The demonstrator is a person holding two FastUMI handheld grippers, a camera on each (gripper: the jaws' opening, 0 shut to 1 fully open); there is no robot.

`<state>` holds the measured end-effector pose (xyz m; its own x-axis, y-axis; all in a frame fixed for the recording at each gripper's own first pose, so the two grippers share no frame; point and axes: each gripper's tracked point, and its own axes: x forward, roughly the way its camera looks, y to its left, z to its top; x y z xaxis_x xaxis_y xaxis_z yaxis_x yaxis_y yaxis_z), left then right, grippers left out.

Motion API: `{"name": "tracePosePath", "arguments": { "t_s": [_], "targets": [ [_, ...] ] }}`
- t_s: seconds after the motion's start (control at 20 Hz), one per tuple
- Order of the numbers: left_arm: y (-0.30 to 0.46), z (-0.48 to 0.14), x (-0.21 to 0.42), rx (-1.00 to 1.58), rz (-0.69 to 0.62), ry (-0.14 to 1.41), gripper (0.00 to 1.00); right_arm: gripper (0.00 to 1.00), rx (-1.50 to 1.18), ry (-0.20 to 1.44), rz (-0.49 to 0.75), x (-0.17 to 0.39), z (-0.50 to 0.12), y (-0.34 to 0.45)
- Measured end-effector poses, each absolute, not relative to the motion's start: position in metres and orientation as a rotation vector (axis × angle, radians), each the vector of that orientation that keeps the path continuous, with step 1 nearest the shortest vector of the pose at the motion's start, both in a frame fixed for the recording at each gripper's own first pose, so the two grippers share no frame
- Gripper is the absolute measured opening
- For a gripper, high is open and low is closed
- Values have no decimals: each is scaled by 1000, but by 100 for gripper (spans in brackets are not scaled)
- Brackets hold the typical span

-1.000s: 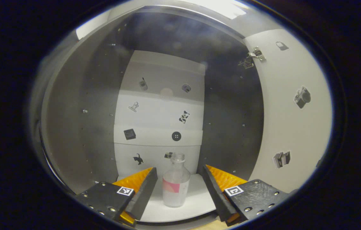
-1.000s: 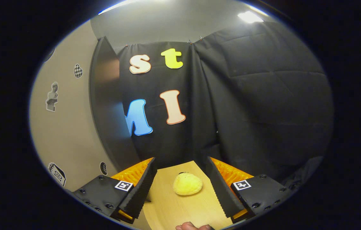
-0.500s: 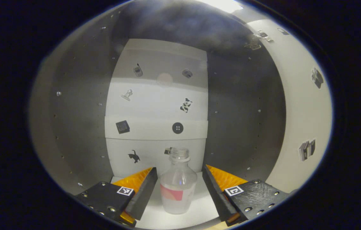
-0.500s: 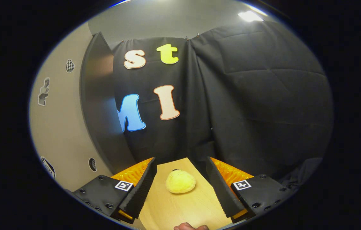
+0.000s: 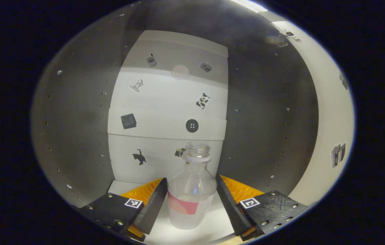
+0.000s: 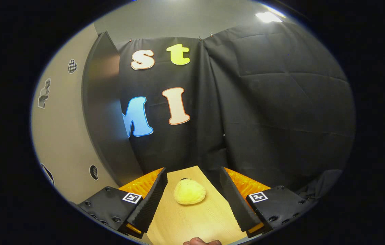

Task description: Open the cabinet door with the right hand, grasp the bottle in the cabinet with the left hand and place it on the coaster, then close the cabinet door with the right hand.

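Inside the cabinet, on its white floor, my left gripper is spread wide around the bottle; I can't tell whether either finger touches it. That uncapped, clear bottle stands upright between the fingers, before a back panel dotted with stickers, the open door off to the right. From the right gripper view I get the booth side instead: my right gripper is also unclenched, empty over the table, a yellow plush lying between its fingers.
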<state>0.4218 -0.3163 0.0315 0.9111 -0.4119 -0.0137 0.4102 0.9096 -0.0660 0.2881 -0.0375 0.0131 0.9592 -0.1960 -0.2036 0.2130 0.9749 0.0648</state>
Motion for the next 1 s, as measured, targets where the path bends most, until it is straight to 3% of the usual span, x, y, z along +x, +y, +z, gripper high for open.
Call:
{"name": "tracePosePath", "arguments": {
  "t_s": [0.1, 0.25, 0.8, 0.85, 0.9, 1.0],
  "targets": [
    [-316, 32, 423, -54, -416, 16, 76, 92, 91, 208, -202, 290, 10, -36],
    [-317, 32, 416, -30, -424, 7, 73, 92, 96, 207, -189, 293, 9, -33],
    [-320, 38, 348, 56, -460, -43, 75, 92, 89, 186, -117, 297, 18, -29],
    [-319, 37, 339, 56, -461, -43, 75, 98, 90, 181, -112, 296, 20, -29],
    [-318, 37, 331, 52, -464, -41, 73, 92, 95, 173, -109, 295, 23, -28],
    [-310, 37, 313, 31, -463, -37, 72, 92, 119, 159, -96, 291, 27, -23]
  ]
}}
